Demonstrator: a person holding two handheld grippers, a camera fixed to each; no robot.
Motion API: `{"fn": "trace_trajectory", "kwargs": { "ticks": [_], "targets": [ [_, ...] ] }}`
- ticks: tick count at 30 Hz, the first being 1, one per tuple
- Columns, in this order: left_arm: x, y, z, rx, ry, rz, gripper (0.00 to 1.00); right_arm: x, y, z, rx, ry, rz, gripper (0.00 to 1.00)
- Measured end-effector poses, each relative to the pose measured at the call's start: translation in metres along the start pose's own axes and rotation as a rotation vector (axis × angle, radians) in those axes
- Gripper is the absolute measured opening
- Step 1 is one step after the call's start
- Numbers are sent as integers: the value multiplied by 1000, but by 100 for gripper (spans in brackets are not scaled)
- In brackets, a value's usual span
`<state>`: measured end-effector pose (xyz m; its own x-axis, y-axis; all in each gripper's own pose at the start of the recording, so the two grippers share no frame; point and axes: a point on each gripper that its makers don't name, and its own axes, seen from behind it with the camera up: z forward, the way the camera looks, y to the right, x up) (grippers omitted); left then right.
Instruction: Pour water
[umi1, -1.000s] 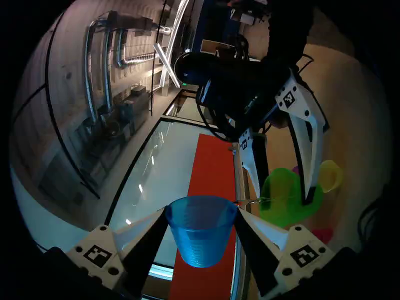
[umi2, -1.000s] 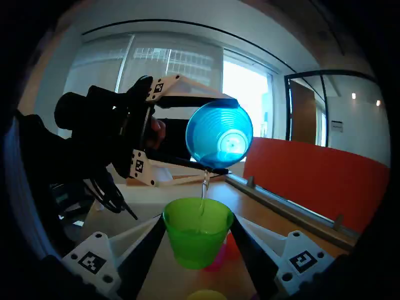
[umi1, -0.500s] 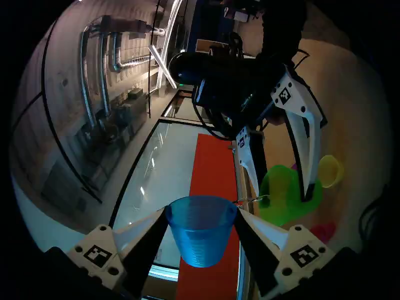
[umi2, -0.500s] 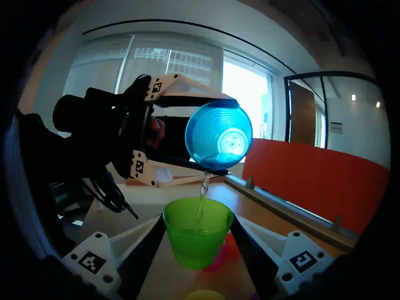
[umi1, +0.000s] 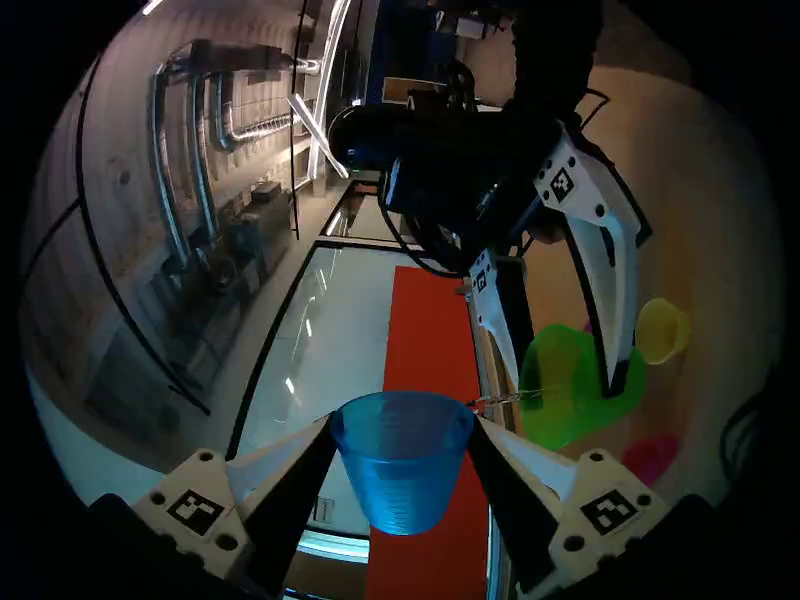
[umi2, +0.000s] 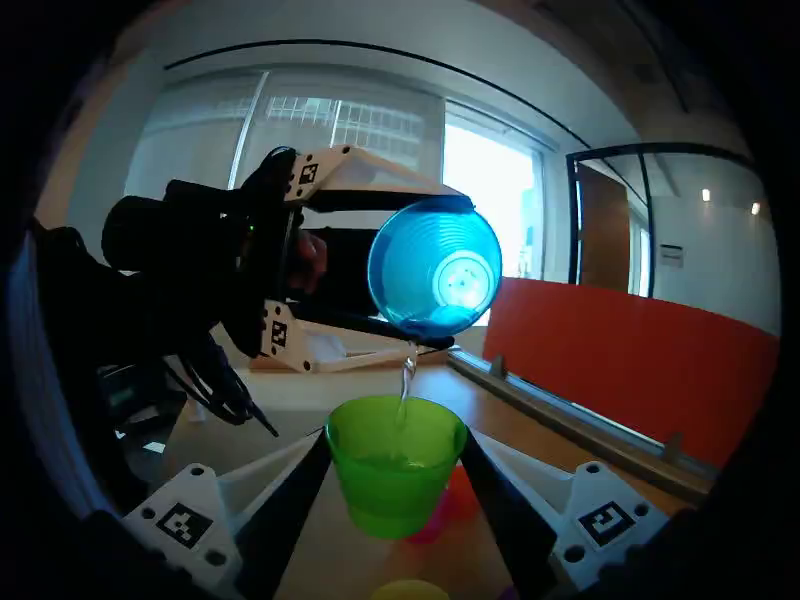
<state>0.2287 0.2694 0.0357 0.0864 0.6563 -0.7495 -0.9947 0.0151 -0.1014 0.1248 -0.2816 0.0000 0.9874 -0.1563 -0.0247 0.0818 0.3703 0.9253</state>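
Your left claw (umi2: 435, 272) is closed part-way on the blue cup (umi2: 435, 268), both fingers pressing its sides. Over the last second you have tipped it a touch further and drawn it slightly up and to the left. The mouth faces the right claw's camera, with a small pool of water left at the low lip. From there a thin stream (umi2: 405, 372) still drops straight into the green cup (umi2: 395, 482), which your right claw (umi2: 397, 445) grips just as firmly, upright and steady, over the worktop (umi2: 300, 400) near its partitioned edge. A pink cup (umi2: 457, 500) sits just behind it. The blue cup looks almost drained, so the pour seems near its end. Keep the lip above the green cup's centre while the stream thins.
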Motion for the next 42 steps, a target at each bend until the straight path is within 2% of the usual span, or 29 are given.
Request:
{"fn": "trace_trajectory", "kwargs": {
  "ticks": [29, 42],
  "targets": [
    [6, -3, 0, 0, -6, 87, 88, 1, 0, -1, -2, 7, 4, 92],
    [6, -1, -1, 1, -8, 97, 88, 0, 1, -1, -3, 8, 5, 92]
  ]
}}
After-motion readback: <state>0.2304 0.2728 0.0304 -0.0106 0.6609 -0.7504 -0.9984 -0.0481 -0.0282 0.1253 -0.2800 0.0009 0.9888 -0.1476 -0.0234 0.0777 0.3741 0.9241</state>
